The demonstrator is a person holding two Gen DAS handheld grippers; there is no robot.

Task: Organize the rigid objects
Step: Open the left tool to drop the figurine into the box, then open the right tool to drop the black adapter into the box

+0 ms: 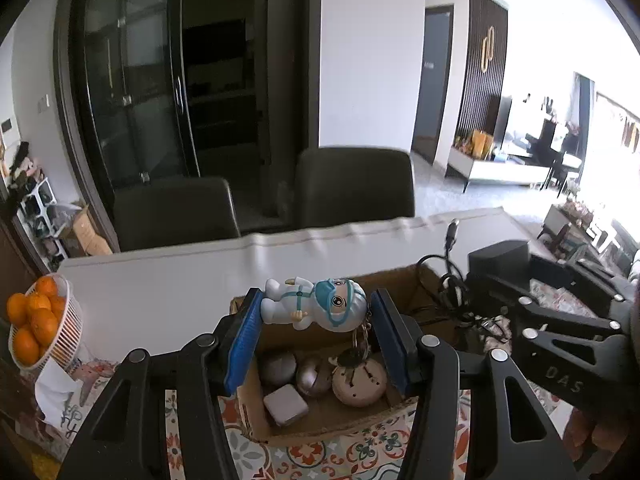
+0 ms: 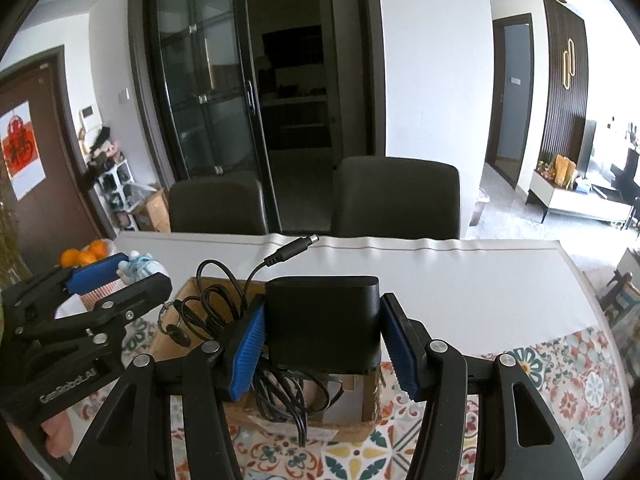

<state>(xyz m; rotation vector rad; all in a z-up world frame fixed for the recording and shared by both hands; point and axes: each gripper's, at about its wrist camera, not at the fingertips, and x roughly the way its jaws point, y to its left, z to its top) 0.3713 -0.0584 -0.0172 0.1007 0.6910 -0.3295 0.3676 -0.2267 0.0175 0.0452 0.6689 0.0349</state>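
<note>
Holding both items over the cardboard box (image 1: 320, 420), the left gripper (image 1: 316, 320) clamps the figurine (image 1: 316, 306) between its pads, and the right gripper (image 2: 322, 332) clamps the black adapter (image 2: 322, 320). Next, I judge, each must lower and release inside the box.

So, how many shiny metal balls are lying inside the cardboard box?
2. Both lie on the floor of the cardboard box: left ball, right ball, side by side behind the white square block. The held figurine may hide others.
</note>
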